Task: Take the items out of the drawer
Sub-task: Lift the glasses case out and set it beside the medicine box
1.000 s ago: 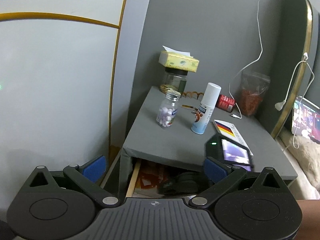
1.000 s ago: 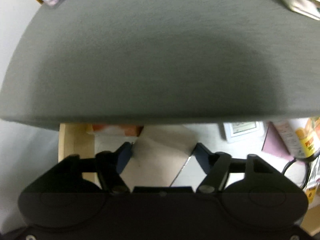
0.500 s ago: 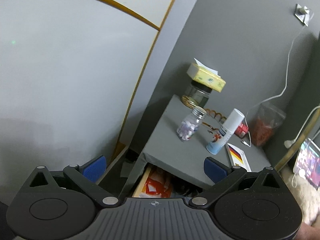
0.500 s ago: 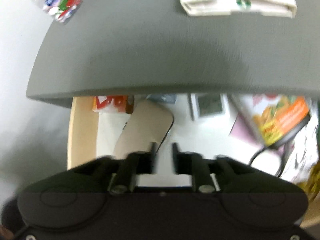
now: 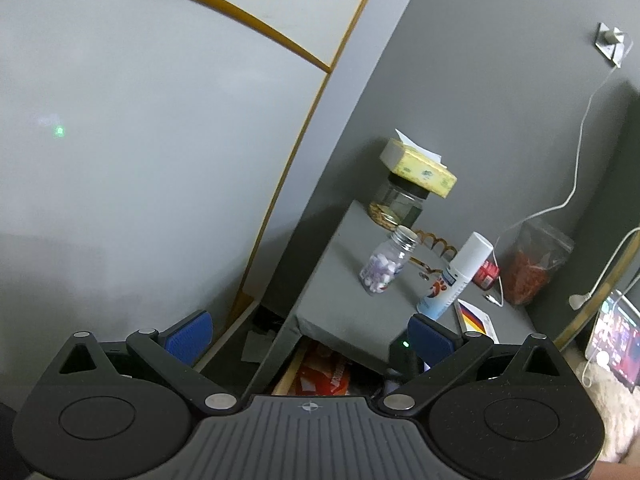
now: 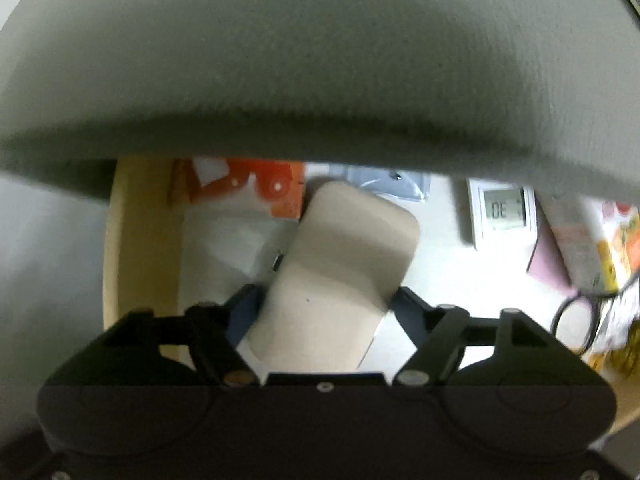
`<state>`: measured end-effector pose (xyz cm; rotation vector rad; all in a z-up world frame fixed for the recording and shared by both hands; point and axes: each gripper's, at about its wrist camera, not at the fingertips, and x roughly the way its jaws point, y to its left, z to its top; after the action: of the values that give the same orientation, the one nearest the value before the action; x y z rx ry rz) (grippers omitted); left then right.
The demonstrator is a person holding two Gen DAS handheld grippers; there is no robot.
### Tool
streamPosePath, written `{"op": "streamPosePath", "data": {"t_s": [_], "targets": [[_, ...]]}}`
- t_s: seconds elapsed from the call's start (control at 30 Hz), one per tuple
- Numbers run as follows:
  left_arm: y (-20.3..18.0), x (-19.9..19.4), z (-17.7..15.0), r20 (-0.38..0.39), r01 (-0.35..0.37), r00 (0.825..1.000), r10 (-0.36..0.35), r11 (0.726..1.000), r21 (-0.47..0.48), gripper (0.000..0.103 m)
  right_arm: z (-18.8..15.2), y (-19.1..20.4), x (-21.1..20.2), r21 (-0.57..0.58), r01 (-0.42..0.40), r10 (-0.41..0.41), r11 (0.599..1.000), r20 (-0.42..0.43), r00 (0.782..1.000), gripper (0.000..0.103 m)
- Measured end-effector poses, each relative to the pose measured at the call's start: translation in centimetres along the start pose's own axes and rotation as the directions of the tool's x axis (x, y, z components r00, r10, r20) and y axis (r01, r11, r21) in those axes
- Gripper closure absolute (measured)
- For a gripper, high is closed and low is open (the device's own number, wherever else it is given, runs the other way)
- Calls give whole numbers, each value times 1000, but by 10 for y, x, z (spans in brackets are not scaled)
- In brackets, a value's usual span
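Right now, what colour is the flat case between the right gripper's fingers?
Plain beige; the case shows best in the right wrist view, lying in the drawer.

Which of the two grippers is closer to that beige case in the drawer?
Right. The right gripper has its fingers on either side of the beige case in the drawer. The left gripper hangs open outside, above the nightstand.
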<state>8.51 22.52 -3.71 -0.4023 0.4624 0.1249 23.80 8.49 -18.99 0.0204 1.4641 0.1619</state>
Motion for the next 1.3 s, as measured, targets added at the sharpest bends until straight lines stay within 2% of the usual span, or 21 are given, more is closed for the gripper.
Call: {"op": "streamPosePath", "data": {"t_s": [0.1,0.17,0.27,0.33,0.4,0.47,0.57,0.6,0.7,0.73,0.77,0.8,0.87,0.9,0.93,0.97,1.0,1.07,1.13,1.23,1.3], "targets": [[-1,-1,-2,-4,7,1000,-7,1000,4,0,-15,-21,-1,-56,-20,19,998,-13,1000,40],[-3,-1,-3,-7,13,1000,-13,1000,13,0,-27,-44,-3,-47,-57,57,997,-20,998,40],[-7,0,-5,-13,15,1000,-15,999,28,0,-43,-82,-10,38,-169,170,985,-23,985,40],[-8,1,-7,-21,19,1000,-18,999,35,0,-53,-108,-16,114,-263,266,958,-11,964,40],[-11,2,-9,-30,22,999,-21,999,43,0,-65,-137,-24,204,-381,385,902,24,923,40],[-13,4,-11,-38,25,999,-23,998,53,0,-74,-155,-32,254,-462,463,850,60,884,40],[-23,5,-16,-43,18,999,-14,994,111,0,-72,-198,-69,305,-602,592,738,135,794,40],[-27,5,-18,-41,17,999,-12,991,135,0,-75,-206,-78,302,-630,616,715,153,773,40],[-39,6,-25,-37,16,999,-9,981,194,0,-80,-227,-110,263,-696,663,668,214,717,40],[-42,6,-26,-36,14,999,-7,978,208,0,-81,-232,-123,235,-723,680,649,247,690,40],[-44,7,-28,-39,13,999,-5,977,215,0,-79,-240,-139,197,-743,688,640,283,668,40],[-47,8,-30,-42,11,999,-2,975,221,0,-73,-252,-158,164,-748,686,642,312,657,40],[-52,10,-34,-47,1,999,10,972,235,0,-56,-275,-194,88,-707,636,701,370,677,40],[-53,11,-35,-47,-1,999,12,971,240,0,-46,-278,-202,57,-648,583,760,380,717,40],[-57,13,-37,-51,-1,999,14,967,253,0,-32,-280,-211,18,-547,497,837,394,773,40],[-61,14,-40,-55,-1,998,16,964,266,0,-18,-283,-220,-19,-436,404,900,410,817,40],[-62,15,-40,-56,0,998,15,963,270,0,-4,-282,-223,-52,-330,321,942,417,850,40],[-69,16,-43,-58,8,998,10,954,300,0,18,-276,-217,-95,-204,225,974,400,888,40],[-76,17,-46,-59,16,998,4,944,329,0,49,-266,-205,-165,-59,117,985,365,924,40],[-81,19,-47,-59,17,998,3,942,336,0,80,-256,-182,-202,60,7,978,316,949,39],[-81,20,-47,-63,21,998,0,945,326,0,90,-261,-175,-166,42,14,985,325,945,37]]}}
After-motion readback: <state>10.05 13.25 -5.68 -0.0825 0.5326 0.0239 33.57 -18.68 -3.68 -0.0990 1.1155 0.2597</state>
